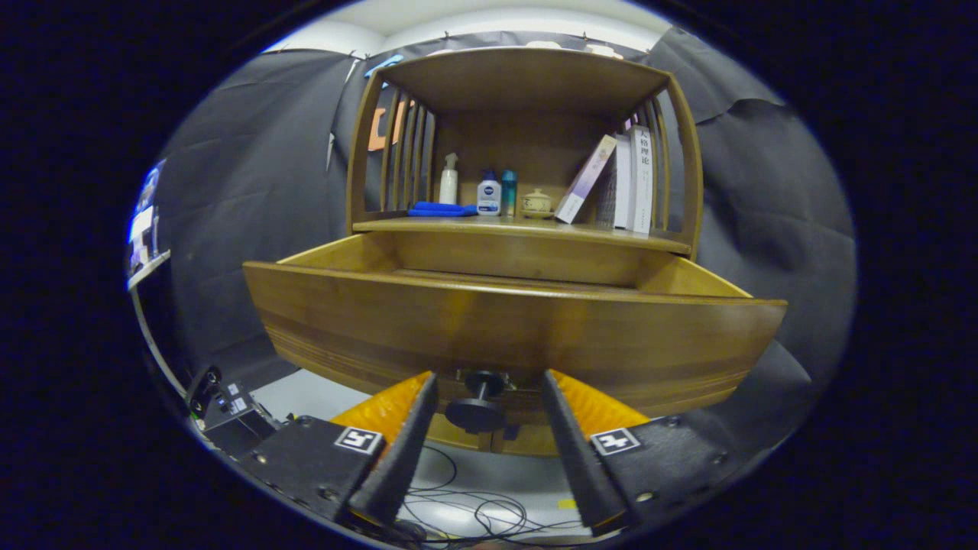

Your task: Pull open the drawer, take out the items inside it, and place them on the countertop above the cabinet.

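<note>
A wooden cabinet has its drawer (504, 328) pulled out toward me. The drawer's high front panel hides whatever lies inside. A dark round knob (477, 406) sticks out low on that panel. My gripper (489, 382) is open, its two fingers standing either side of the knob with gaps to it on both sides. Above the drawer is the countertop (527, 227), a wooden shelf surface under a slatted hutch.
On the countertop stand a folded blue cloth (442, 208), a spray bottle (449, 179), a white lotion bottle (489, 195), a teal bottle (509, 191), a small lidded pot (537, 202) and leaning books (623, 183). Cables (489, 512) lie on the floor below. A black device (229, 409) sits lower left.
</note>
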Demonstrator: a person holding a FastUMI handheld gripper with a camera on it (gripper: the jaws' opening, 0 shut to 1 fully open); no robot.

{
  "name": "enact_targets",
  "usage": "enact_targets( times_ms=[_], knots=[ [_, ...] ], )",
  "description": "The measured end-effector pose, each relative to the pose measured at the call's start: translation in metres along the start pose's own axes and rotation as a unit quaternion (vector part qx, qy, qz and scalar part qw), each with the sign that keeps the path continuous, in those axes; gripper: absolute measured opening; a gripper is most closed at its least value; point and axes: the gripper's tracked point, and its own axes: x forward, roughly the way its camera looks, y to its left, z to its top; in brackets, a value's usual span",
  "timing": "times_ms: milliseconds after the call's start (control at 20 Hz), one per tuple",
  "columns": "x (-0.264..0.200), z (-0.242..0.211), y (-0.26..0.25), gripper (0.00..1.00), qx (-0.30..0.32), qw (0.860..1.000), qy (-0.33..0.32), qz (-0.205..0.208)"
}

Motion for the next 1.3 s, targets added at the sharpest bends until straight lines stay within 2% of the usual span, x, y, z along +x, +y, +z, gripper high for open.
enact_targets(
  times_ms=[50,200,400,600,800,1050,1200,1300],
  knots=[
    [-0.006,0.009,0.005,0.95,0.003,1.000,-0.003,0.013],
    [-0.019,0.035,0.019,0.98,0.001,0.998,-0.015,0.059],
    [-0.018,0.075,0.021,0.98,-0.006,0.998,-0.024,0.060],
    [0.013,0.099,0.021,0.98,-0.009,0.998,0.009,0.061],
    [0.061,0.081,0.017,0.98,0.018,0.988,0.135,0.077],
    [0.099,0.074,0.004,0.96,0.023,0.972,0.232,0.028],
    [0.110,0.060,0.003,0.96,0.017,0.952,0.304,0.008],
    [0.112,0.046,-0.007,0.95,0.020,0.931,0.363,-0.030]
  ],
)
